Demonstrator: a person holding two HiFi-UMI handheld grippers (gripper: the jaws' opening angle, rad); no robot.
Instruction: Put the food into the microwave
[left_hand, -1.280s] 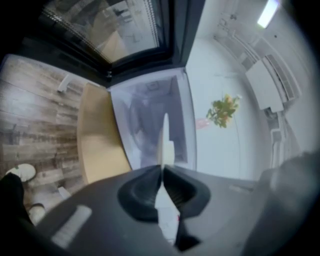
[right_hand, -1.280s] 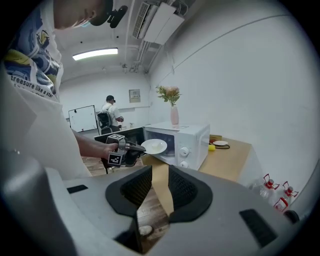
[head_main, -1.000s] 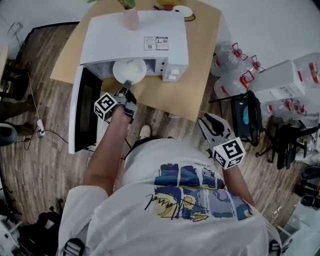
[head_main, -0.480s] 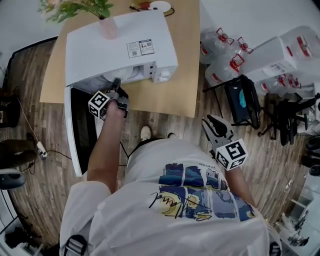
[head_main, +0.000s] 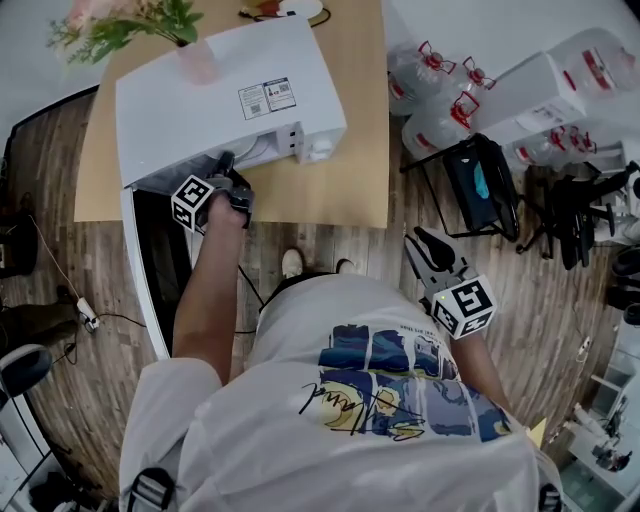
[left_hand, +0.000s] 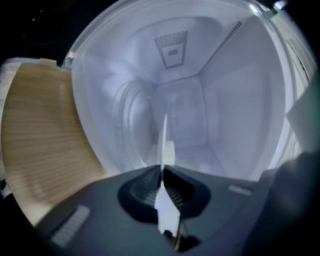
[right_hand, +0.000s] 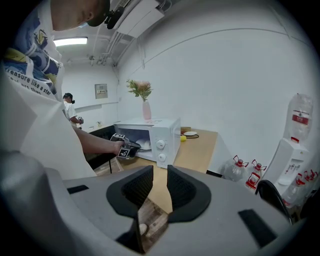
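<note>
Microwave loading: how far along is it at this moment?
Done: the door of the microwave stands open and the plate is inside it. In hand: the left gripper has its jaws shut on the plate's rim. Left: release it, pull out, close the door. The right gripper hangs idle, jaws apart, empty.

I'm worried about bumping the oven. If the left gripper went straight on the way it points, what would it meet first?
Probably the inner back wall of the white microwave: the left gripper, shut on the thin white plate, points into its cavity. Depth is hard to judge.
</note>
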